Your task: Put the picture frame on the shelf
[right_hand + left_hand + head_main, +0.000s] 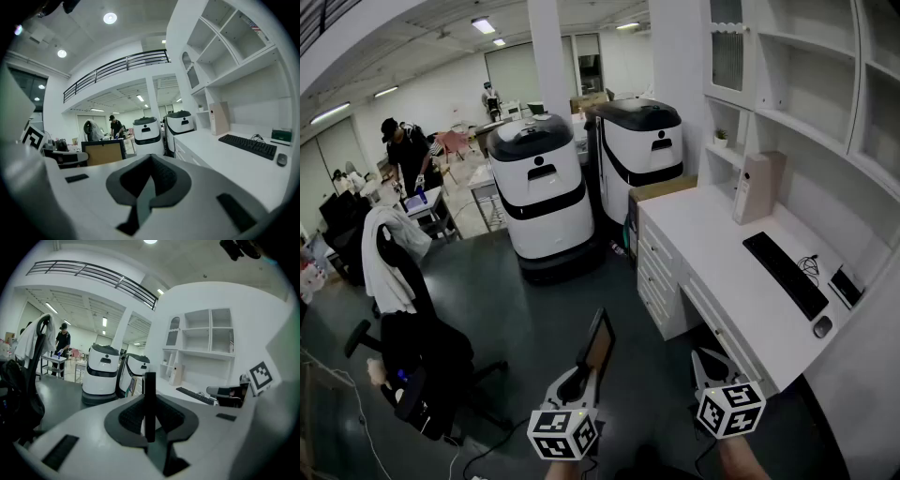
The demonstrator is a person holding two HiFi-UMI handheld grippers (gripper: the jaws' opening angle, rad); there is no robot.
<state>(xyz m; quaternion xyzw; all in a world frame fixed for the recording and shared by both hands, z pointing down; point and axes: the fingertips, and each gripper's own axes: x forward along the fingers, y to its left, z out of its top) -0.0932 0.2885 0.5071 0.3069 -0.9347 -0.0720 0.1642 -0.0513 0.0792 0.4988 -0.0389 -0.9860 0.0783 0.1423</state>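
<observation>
The picture frame (597,345), dark-rimmed with a brown board face, stands upright in my left gripper (583,377), which is shut on its lower edge. In the left gripper view the frame (149,404) shows edge-on as a black bar pinched between the pads. The right gripper view catches the frame's brown face (103,153) off to the left. My right gripper (711,362) hangs beside the desk's front corner, shut with nothing in it (151,158). The white shelf unit (821,92) rises above the desk on the right.
The white desk (719,246) carries a black keyboard (786,274), a mouse (822,326) and a tall beige box (756,186). Two white-and-black robot machines (541,192) stand ahead. An office chair draped with a white garment (392,266) is at left; a person (404,155) works farther back.
</observation>
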